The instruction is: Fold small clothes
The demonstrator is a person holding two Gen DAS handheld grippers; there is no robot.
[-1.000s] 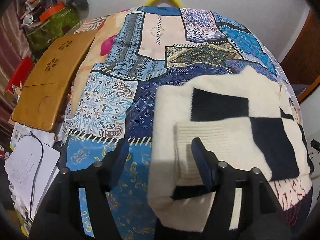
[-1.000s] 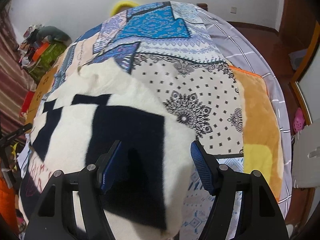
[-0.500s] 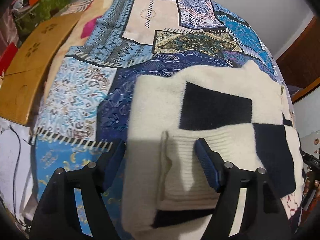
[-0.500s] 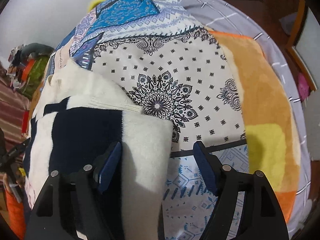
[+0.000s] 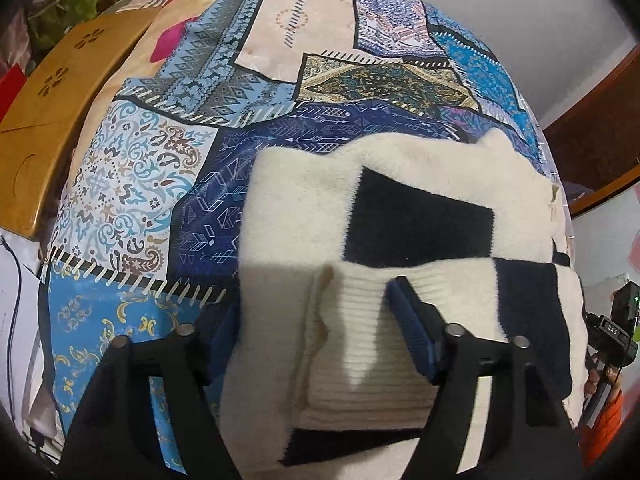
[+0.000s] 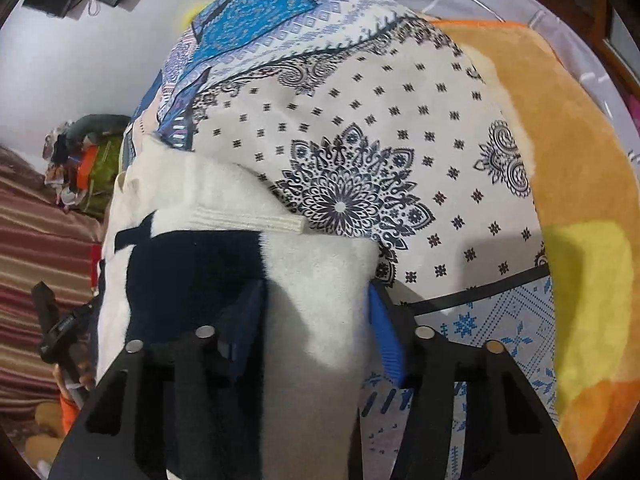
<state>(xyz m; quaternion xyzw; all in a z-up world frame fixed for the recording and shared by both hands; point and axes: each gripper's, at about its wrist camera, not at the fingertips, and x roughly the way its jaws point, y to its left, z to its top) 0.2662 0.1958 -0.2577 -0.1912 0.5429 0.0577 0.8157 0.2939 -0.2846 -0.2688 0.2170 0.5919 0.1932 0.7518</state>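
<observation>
A cream and navy checked sweater (image 5: 400,208) lies partly folded on a patchwork bedspread (image 5: 132,184), filling the lower right of the left wrist view and the lower left of the right wrist view (image 6: 192,272).

The left gripper (image 5: 312,320) sits at the bottom centre of its frame, jaws apart and straddling the sweater's left border. Its left finger is over the bedspread just beside the knit, and its right finger rests on the ribbed cuff (image 5: 360,344) of a sleeve folded across the body. The jaws are narrowing, with the fabric edge between them, but the pads do not look pressed on it yet.

The right gripper (image 6: 316,320) works the opposite border. Its jaws are closing, with the cream edge of the sweater between the pads; the right pad lies against the fabric edge, the left one over the navy block. Whether the pinch is complete I cannot tell.

The sweater's long axis runs away from both grippers, toward the top of each frame, and each hand is at its own near corner. So the coming move likely turns on lifting both near corners together and carrying them up-frame over the far part. The right hand seems closer to a grip.
</observation>
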